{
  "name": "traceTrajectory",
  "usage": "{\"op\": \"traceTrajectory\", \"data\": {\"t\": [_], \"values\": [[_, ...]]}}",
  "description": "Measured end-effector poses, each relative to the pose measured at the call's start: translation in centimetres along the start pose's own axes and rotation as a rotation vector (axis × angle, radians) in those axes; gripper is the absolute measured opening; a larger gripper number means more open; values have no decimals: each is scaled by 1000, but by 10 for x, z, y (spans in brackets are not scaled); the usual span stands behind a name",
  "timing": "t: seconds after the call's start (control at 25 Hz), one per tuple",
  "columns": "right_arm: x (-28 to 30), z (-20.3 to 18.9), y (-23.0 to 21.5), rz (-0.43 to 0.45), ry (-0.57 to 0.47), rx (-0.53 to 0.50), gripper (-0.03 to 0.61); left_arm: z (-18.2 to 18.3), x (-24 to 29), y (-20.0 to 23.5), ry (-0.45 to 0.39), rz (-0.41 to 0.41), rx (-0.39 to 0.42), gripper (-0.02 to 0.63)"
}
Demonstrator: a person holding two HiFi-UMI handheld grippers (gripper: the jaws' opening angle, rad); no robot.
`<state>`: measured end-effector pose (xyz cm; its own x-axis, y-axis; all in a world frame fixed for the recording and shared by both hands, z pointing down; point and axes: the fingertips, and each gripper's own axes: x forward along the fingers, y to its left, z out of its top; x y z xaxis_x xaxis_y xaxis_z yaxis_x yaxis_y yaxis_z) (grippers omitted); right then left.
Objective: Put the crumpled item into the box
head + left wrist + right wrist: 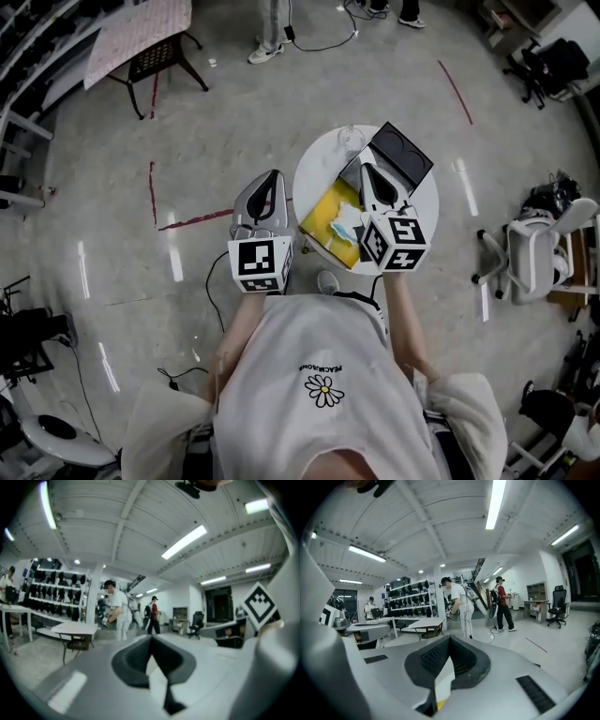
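A small round white table [314, 169] stands in front of me in the head view. On it lie a yellow box [326, 208] and an open black box [401, 155]. The crumpled item [344, 228], pale blue and white, rests on the yellow box. My right gripper [368, 172] hovers over the table above both boxes, shut, with nothing between its jaws [449, 641]. My left gripper [271, 180] hangs just left of the table over the floor, also shut and empty [151, 639]. Both gripper views look out level across the room, and neither shows the table or the boxes.
A clear glass [349, 139] stands at the table's far edge. A white office chair [532, 251] is to the right, a folding table with a chair [141, 37] at the far left. Red tape lines [192, 222] mark the floor. People [459, 604] stand further back.
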<state>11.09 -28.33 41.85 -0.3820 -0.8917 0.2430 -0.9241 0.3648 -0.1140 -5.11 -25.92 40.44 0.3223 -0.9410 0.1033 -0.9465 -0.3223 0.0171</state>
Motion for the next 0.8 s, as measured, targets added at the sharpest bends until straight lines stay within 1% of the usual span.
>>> {"op": "traceTrajectory", "data": {"t": [0.16, 0.4, 0.64, 0.8], "values": [[-14, -1, 5, -57, -50, -23, 0, 6, 2, 2, -11, 6, 17, 2], [-34, -14, 8, -116, -81, -34, 0, 8, 6, 1, -15, 4, 32, 2], [-39, -27, 9, -127, -55, -54, 0, 7, 12, -3, -15, -8, 49, 2], [-39, -27, 8, -134, -50, -64, -2, 6, 14, -5, -14, -18, 55, 2]]}}
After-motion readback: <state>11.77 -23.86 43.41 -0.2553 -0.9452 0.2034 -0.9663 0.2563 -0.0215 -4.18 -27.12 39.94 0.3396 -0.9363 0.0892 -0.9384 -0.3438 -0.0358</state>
